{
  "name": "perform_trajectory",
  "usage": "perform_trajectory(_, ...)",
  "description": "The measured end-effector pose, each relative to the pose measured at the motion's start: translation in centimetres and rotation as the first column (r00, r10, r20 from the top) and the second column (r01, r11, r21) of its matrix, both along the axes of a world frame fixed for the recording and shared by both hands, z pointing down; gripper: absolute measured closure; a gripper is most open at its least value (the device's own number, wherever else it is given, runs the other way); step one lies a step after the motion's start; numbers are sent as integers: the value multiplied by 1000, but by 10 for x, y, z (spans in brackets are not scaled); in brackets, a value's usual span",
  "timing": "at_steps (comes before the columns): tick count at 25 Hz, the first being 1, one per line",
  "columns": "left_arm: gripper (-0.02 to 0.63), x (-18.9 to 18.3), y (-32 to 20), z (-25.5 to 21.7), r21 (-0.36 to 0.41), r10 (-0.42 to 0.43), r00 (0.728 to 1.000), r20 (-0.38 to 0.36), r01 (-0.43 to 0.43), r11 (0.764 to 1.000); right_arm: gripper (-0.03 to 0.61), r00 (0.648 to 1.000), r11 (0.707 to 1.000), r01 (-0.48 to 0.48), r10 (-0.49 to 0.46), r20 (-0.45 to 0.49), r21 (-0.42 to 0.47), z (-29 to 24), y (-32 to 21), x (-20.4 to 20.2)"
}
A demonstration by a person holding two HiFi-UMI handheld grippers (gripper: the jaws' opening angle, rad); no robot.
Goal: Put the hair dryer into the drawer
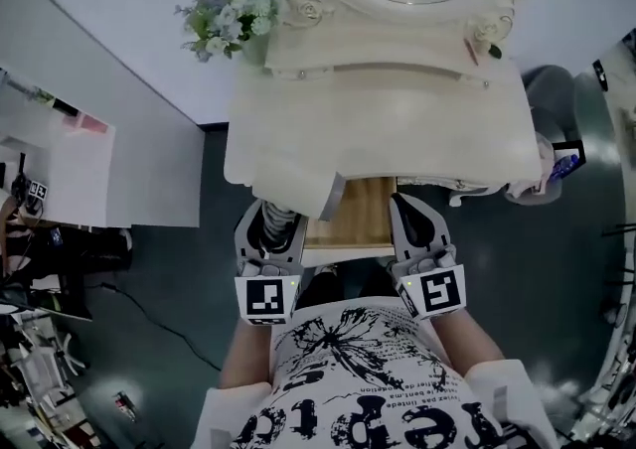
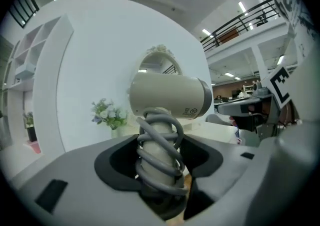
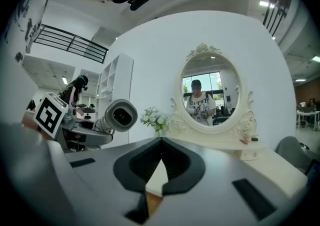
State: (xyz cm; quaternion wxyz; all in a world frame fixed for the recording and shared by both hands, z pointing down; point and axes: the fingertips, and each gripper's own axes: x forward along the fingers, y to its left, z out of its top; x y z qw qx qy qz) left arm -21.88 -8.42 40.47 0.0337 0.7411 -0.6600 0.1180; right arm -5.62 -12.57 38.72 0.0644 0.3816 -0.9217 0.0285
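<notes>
While the left tool view looks along its own jaws, the left tool (image 2: 159,170) is clamped on the handle of a cream dryer (image 2: 170,97). The dryer stands upright with its barrel lying crosswise above the jaws. A grey cord (image 2: 161,152) is wound in loops around the handle, inside the grip. Behind it are a vase of flowers (image 2: 107,112) and an oval mirror (image 2: 157,65) against a white wall.

Seen in the right tool view, the right tool (image 3: 160,162) is closed, its jaw tips meeting, and it holds nothing. Through the small hollow below the tips, a cream edge and a strip of wood show. Off to the left, the dryer's round mouth faces the camera. The mirror reflects a person.

From the head view, both tools point at a cream counter (image 1: 397,129). A drawer (image 1: 348,224) with a wooden floor is pulled open between them. The left tool sits at the drawer's left front corner, with cord loops visible in its jaws. The dryer's barrel is hard to separate from the cream counter here, and the drawer floor that shows is bare.
</notes>
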Motion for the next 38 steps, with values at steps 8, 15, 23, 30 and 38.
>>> perform_trajectory(8,356,36,-14,89,-210,304,952,39,-289,934,569,991,989,-129,126,-45,-75,37,-1,16)
perform_trajectory(15,356,70,-24,167,-383,491,871,-12,-458,803,569,977,970,-207,198,-74,-131,72,-1,38)
perform_trajectory(23,356,101,-27,249,-567,684,729,14,-557,606,569,966,946,-253,236,-102,-201,112,3,54)
perform_trajectory(30,356,120,-18,307,-686,774,632,-33,-578,443,569,959,926,-280,260,-111,-253,135,6,62)
perform_trajectory(38,356,123,-14,351,-778,836,546,-59,-550,304,569,957,906,-289,263,-123,-310,156,4,63)
